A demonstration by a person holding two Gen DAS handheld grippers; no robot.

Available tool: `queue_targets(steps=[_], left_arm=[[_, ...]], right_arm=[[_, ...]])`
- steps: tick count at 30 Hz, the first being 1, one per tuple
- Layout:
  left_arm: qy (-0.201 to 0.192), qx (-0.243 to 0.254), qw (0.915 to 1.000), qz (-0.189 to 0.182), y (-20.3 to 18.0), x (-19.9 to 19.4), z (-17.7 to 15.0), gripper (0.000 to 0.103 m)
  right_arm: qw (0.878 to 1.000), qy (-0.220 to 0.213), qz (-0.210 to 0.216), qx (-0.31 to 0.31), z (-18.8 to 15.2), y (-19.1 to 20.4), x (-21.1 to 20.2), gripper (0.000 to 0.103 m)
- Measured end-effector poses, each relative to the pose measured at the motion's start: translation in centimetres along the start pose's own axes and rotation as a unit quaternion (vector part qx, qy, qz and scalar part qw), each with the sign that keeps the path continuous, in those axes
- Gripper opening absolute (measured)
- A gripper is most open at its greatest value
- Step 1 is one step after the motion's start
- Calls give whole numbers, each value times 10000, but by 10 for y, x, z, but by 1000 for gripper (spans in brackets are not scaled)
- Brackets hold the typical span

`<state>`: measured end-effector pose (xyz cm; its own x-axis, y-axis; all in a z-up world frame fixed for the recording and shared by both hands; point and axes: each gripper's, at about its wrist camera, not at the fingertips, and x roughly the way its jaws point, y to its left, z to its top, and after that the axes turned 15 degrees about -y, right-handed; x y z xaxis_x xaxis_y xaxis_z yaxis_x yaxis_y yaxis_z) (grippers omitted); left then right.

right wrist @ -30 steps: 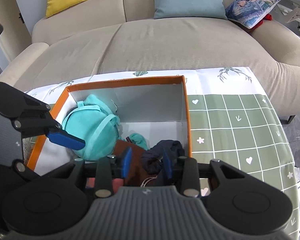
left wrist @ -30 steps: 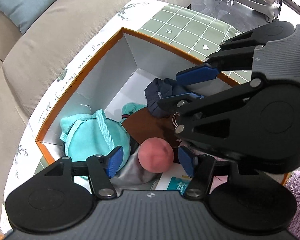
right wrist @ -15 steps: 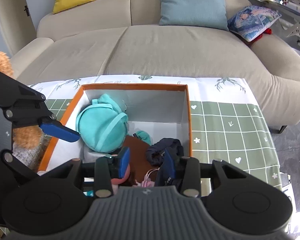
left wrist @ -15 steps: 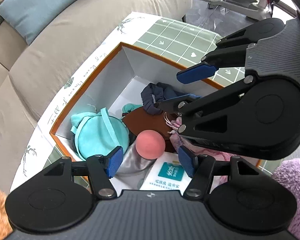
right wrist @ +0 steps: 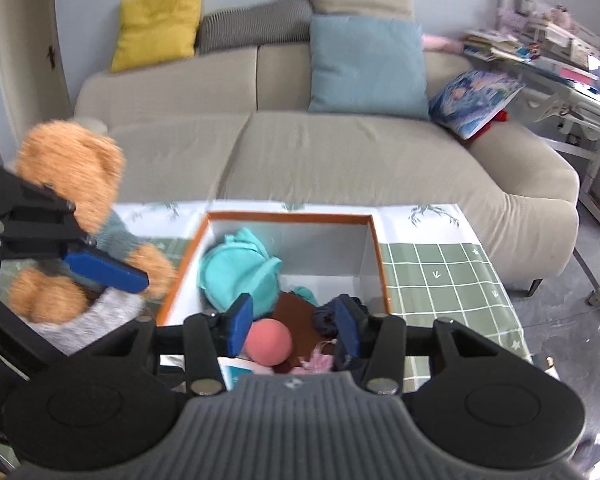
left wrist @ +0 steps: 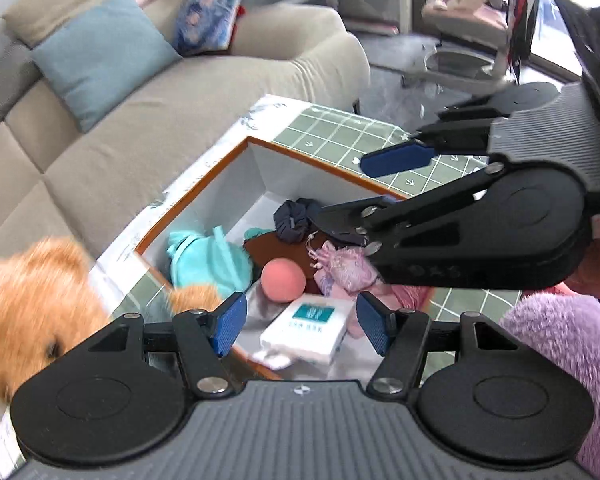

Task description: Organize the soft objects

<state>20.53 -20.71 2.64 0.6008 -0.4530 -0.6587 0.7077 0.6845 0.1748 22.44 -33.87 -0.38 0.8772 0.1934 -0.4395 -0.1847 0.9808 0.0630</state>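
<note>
Hovering above the orange-rimmed box [right wrist: 374,240] of soft things, both tools gape with nothing held, left tool [left wrist: 298,324] and right tool [right wrist: 294,326], so swing left and close on the teddy bear [right wrist: 72,172] sitting on the tabletop [right wrist: 440,268] beside it.

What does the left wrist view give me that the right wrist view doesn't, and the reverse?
Left wrist only: the purple plush at lower right outside the box, and the white tissue pack almost whole. Right wrist only: the yellow cushion on the sofa and the whole teddy bear, sitting outside the box's left wall. Both show the orange-rimmed box holding the teal bag, pink ball and navy scrunchie, plus the left claw and right claw, both open and empty.
</note>
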Motion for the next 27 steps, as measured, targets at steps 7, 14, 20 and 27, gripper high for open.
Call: queue_targets(steps=[7, 14, 20, 27], left_arm=[[-784, -515, 9951, 299, 1, -80, -42, 74], [-1616, -1559, 9685, 1081, 7, -153, -93, 74], [-2026, -2218, 9355, 1862, 4, -188, -132, 76], [-1862, -2672, 9051, 2733, 4, -195, -171, 85]], right_arm=[[9990, -429, 91, 94, -10, 44, -58, 51], [9958, -864, 102, 299, -22, 85, -114, 67], [9932, -1162, -27, 39, -44, 122, -153, 70], [9885, -1465, -378, -3, -81, 152, -170, 79]])
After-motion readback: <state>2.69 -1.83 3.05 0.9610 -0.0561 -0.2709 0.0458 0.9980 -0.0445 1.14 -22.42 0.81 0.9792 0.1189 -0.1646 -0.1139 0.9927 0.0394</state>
